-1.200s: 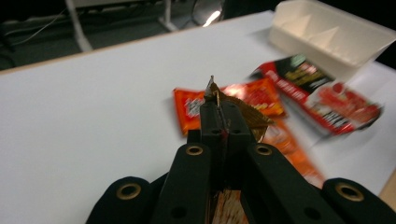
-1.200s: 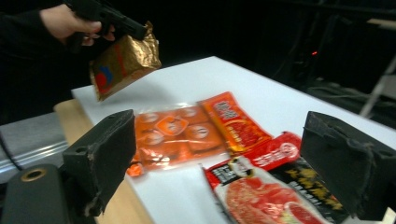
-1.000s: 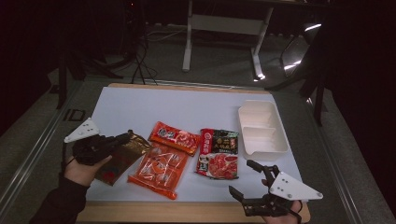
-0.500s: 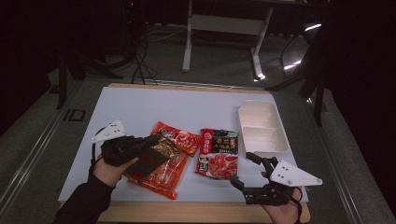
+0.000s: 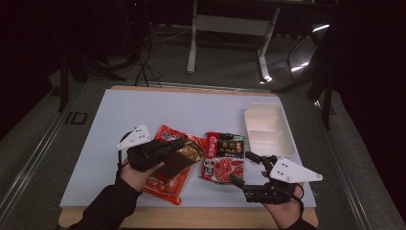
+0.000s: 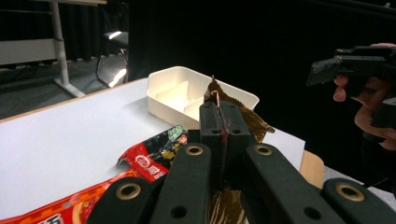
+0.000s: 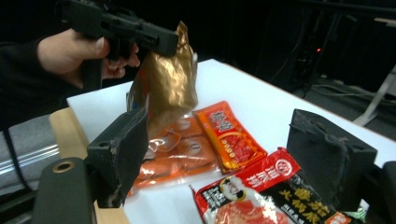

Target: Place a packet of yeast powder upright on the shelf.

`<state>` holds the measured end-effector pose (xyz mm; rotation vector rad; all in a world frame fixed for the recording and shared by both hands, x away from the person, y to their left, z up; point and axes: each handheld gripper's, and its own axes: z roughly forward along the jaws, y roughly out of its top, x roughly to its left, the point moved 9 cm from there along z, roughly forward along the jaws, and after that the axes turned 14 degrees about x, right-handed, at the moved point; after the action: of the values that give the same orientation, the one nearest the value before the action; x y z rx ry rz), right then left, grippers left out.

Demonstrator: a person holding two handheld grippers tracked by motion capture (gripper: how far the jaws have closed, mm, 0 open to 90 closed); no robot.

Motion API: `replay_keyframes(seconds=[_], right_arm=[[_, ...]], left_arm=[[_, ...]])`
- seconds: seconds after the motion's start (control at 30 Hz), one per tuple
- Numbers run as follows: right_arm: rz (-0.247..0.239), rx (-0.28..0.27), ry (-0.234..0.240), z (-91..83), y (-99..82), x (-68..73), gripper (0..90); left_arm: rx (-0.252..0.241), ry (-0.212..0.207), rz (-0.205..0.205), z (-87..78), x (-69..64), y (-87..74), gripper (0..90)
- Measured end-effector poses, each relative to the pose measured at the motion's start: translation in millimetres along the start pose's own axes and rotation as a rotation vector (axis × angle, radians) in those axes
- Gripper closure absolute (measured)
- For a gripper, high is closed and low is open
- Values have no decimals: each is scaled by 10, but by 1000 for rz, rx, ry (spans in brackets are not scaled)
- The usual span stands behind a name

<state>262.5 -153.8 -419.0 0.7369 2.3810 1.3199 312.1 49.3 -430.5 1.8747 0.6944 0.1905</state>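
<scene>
My left gripper (image 5: 184,142) (image 6: 219,109) is shut on the top edge of a gold foil packet (image 5: 181,160) (image 6: 245,119) (image 7: 166,86), which hangs above a large orange packet (image 5: 165,186) (image 7: 177,158). A small orange packet (image 7: 229,135) and a red-and-black packet (image 5: 222,158) (image 7: 252,196) lie flat mid-table. My right gripper (image 5: 242,167) (image 7: 219,130) hovers open at the front right. Its jaws have just been closing a little, with nothing gripped between them.
A white two-compartment tray (image 5: 268,129) (image 6: 187,91) stands at the right of the white board, beyond the packets. The table's wooden front edge (image 5: 191,218) runs under both hands. Dark floor and desk legs lie behind the table.
My left gripper has carried the gold packet rightward, from the left of the packets to above the large orange one. The right gripper has barely shifted, and its jaws have narrowed slightly.
</scene>
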Motion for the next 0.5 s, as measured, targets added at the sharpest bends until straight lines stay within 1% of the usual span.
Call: replay_keyframes(seconds=[0.03,0.07,0.1,0.13,0.2,0.3,0.33,0.37,0.4,0.43,0.47,0.5], right_arm=[[0,4,5,14,3,3,202],[-1,5,0,32,10,-2,202],[-3,5,1,41,15,-5,202],[1,10,11,57,19,-1,202],[4,10,19,83,35,0,202],[4,18,32,132,49,13,203],[7,21,33,147,52,11,204],[10,19,39,159,56,10,218],[12,24,45,173,56,10,220],[14,22,41,184,57,2,222],[13,22,45,194,56,-1,228],[15,28,42,207,50,-7,228]], left_arm=[[5,-8,10,40,-30,3,900],[-4,-5,12,59,-44,9,900],[-9,-12,5,82,-62,16,900],[-15,-23,3,106,-85,24,900],[-22,-21,6,153,-120,40,900],[-43,-35,14,220,-184,75,900],[-40,-51,17,248,-209,81,900],[-53,-52,21,268,-227,92,900],[-55,-58,24,290,-248,99,900],[-58,-71,30,310,-271,106,900],[-70,-74,29,328,-288,116,900],[-66,-81,31,351,-306,121,900]])
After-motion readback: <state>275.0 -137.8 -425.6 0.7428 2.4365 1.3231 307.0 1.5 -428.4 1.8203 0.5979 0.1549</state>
